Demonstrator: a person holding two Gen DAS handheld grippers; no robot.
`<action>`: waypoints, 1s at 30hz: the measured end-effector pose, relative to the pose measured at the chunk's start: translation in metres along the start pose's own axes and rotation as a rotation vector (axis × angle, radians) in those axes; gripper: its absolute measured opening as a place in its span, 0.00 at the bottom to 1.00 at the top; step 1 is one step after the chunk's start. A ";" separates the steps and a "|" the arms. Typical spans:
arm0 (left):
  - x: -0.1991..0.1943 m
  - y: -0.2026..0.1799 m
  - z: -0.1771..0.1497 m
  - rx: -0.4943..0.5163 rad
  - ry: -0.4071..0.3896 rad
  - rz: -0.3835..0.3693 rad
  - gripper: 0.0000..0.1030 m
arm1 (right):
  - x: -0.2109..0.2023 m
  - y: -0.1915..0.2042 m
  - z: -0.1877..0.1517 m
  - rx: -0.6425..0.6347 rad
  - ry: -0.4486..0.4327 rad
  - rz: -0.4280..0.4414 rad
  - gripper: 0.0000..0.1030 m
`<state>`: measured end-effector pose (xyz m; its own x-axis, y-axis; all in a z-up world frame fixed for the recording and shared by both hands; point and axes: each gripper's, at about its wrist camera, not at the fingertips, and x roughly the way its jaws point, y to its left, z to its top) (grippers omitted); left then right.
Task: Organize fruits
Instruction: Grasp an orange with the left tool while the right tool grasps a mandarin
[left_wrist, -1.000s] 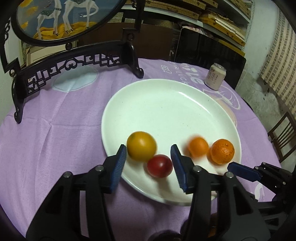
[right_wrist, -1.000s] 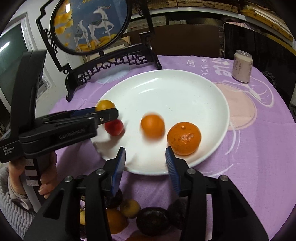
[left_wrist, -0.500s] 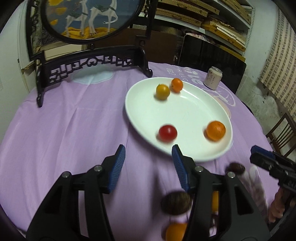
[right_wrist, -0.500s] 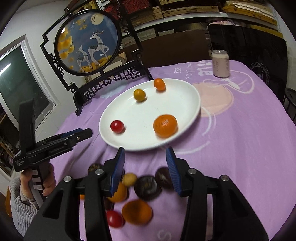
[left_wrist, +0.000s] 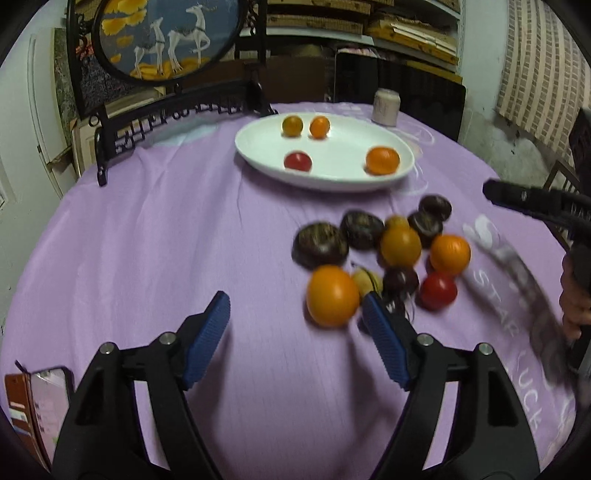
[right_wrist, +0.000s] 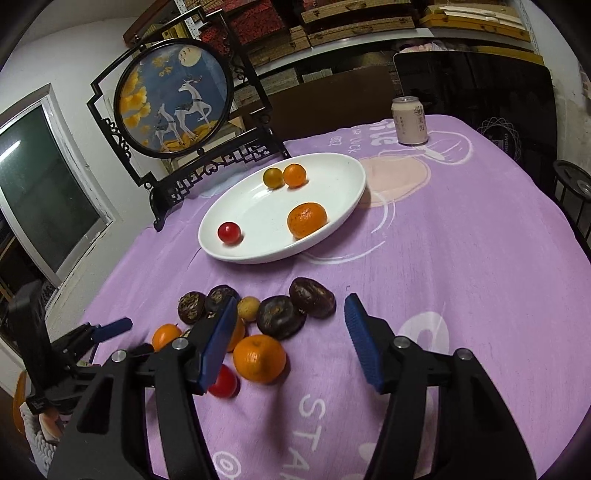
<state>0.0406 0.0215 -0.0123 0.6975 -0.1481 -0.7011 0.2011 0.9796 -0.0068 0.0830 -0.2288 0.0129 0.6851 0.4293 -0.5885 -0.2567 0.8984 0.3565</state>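
Hovering near the fruit pile (right_wrist: 255, 325) short of the plate (right_wrist: 354, 173), both grippers (left_wrist: 295, 332) (right_wrist: 290, 339) gape empty, seemingly for another pick.

White "STA" lettering on the purple tablecloth (right_wrist: 424, 258) at lower centre of the right wrist view, upside-down "LUCK" near its upper centre, "STAR" and "LUCK" at lower right in the left wrist view, pale drink can (right_wrist: 409, 120) print unreadable

the plate (right_wrist: 343, 218) is white, smooth and shiny. soft purple cloth (right_wrist: 461, 258) covers the surface. the red tomato (right_wrist: 229, 232) looks glossy, and the big orange (right_wrist: 307, 219) has bumpy skin. the dark fruits (right_wrist: 280, 321) look rough and dull. the fingers (right_wrist: 364, 347) have ridged blue pads on black plastic.
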 end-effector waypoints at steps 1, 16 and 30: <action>0.001 0.000 0.000 0.004 0.000 -0.001 0.74 | -0.001 0.001 -0.001 0.000 0.000 0.000 0.59; 0.025 -0.001 0.003 0.015 0.052 -0.030 0.66 | 0.005 0.005 -0.005 -0.014 0.029 0.012 0.59; 0.032 0.003 0.006 -0.022 0.071 -0.100 0.34 | 0.025 0.018 -0.019 -0.046 0.153 0.081 0.59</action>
<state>0.0678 0.0192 -0.0300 0.6242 -0.2358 -0.7448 0.2517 0.9632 -0.0941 0.0825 -0.1998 -0.0096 0.5502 0.5066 -0.6638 -0.3400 0.8620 0.3760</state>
